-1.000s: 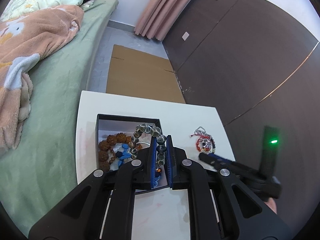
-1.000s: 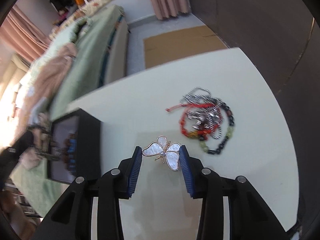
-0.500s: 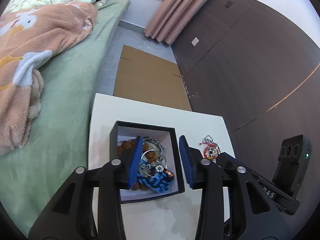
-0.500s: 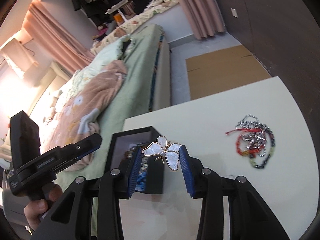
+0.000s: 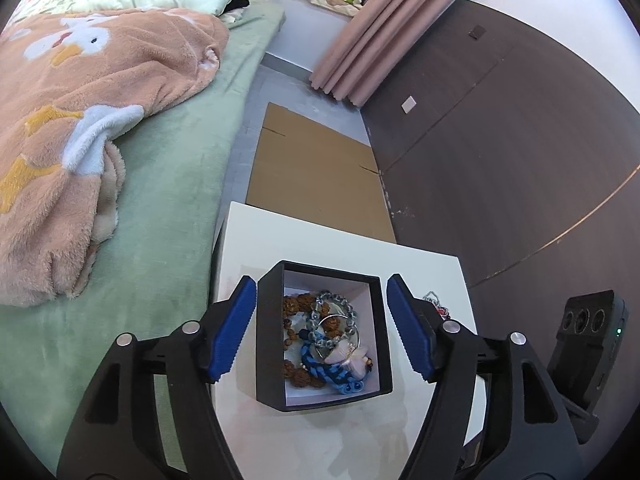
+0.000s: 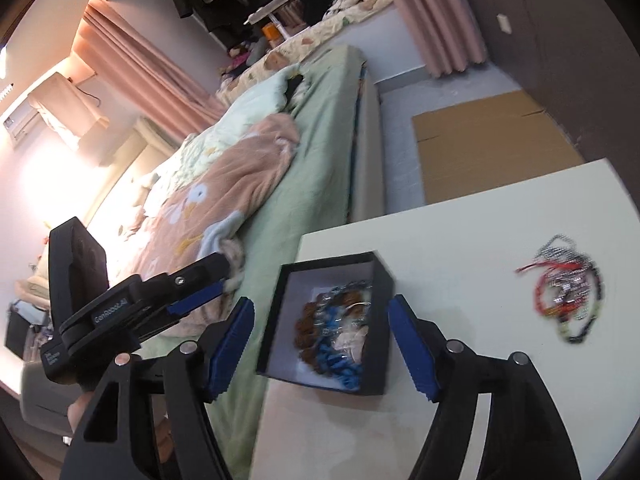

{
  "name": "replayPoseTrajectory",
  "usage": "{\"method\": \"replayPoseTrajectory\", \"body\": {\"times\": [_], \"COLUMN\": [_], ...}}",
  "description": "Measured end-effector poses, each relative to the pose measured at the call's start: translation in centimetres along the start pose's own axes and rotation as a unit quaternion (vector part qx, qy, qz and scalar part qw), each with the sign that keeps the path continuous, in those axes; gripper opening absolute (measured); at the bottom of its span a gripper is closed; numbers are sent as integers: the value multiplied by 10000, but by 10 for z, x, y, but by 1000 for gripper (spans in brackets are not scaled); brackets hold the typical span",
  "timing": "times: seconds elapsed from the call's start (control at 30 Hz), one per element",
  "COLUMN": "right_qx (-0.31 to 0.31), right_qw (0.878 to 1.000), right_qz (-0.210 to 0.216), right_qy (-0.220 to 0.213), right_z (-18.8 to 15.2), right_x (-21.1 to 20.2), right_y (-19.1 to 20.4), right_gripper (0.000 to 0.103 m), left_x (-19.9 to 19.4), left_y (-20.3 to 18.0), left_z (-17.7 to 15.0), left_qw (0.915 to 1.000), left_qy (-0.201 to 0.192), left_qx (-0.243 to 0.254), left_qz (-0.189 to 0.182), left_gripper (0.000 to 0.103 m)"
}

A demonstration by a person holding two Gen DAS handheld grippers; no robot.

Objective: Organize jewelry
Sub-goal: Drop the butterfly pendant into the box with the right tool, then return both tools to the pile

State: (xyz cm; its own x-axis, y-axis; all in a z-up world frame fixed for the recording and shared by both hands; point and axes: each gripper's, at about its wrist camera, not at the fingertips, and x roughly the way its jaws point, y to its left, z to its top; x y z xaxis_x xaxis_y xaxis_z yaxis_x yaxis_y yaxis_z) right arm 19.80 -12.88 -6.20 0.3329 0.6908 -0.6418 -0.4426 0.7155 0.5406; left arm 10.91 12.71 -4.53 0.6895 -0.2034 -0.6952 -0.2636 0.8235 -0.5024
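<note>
both hand-held grippers, left (image 5: 322, 328) and right (image 6: 322, 344), gape wide, empty, above jewelry box (image 5: 276, 320).

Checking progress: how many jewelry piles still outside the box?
1: a tangled pile of bracelets and chains on the white table, right of the black box. Individual pieces in it can't be separated; everything else visible sits inside the box.

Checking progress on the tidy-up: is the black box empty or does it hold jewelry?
It holds jewelry. The lidless box contains brown beads, a clear bead bracelet and a blue braid, seen from both wrists.
</note>
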Motion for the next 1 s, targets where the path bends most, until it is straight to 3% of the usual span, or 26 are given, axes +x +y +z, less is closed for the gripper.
{"method": "replayPoseTrajectory", "body": {"times": [0.33,0.83,1.0], "right_qx": [598,1308,1520], "right_qw": [9971,9861,9812], "right_qz": [-421,-985,-1143], "right_qy": [-186,-300,-325], "right_z": [3,-1,-2], "right_x": [-36,-79,-90], "right_y": [-58,-128,-150], "right_gripper": [69,73,73], "left_x": [14,57,76], "left_y": [-29,-103,-121], "left_z": [-7,-31,-42], "left_qw": [9995,9944,9913], "left_qy": [124,473,675], "left_qx": [230,790,976], "left_qz": [-170,-518,-570], "left_gripper": [68,67,55]}}
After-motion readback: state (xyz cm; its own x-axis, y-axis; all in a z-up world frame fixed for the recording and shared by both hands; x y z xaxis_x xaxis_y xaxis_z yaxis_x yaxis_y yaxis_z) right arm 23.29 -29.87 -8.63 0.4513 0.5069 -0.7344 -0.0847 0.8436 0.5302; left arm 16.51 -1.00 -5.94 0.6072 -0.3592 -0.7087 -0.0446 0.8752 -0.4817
